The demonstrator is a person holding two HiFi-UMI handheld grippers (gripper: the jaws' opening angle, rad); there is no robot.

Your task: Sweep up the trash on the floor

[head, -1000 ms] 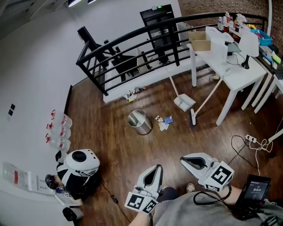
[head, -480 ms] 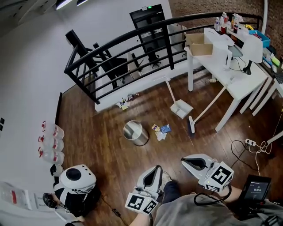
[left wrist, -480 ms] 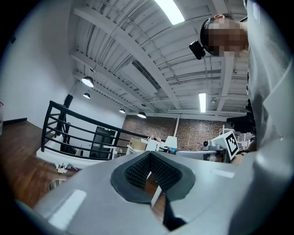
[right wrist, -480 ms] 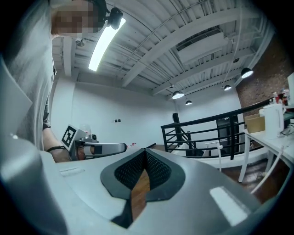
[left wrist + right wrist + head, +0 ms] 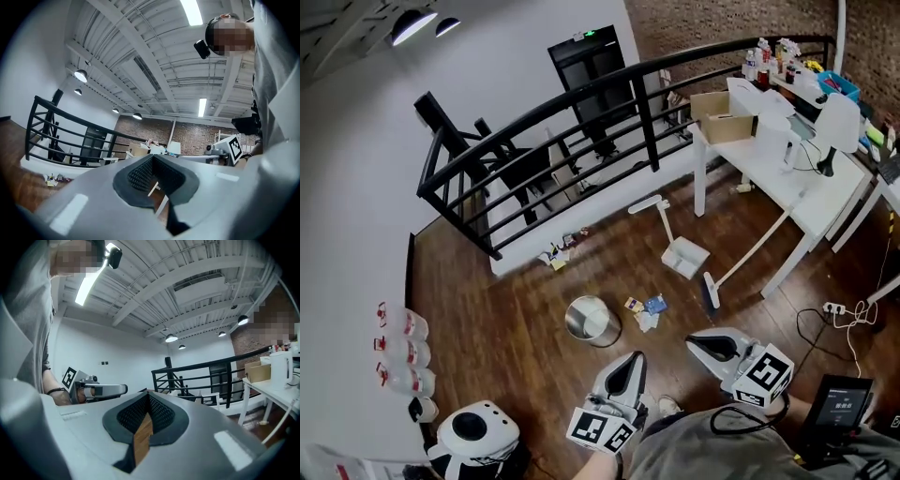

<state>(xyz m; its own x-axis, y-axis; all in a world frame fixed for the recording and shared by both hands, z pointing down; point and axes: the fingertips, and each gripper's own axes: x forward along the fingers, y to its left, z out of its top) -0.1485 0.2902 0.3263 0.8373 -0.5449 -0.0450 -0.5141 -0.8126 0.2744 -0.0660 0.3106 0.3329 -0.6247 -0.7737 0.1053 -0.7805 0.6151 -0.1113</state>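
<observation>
The left gripper [image 5: 626,367] and the right gripper [image 5: 701,343] are both squeezed shut with nothing in them, close to the person [image 5: 703,455], and the trash [image 5: 645,312] lies well ahead on the floor [image 5: 525,328], between the bin [image 5: 592,321] and the broom [image 5: 710,292], near the dustpan [image 5: 686,257].

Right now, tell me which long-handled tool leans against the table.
The broom, its handle slanting up to the white table; the dustpan stands apart on the floor, handle upright.
</observation>
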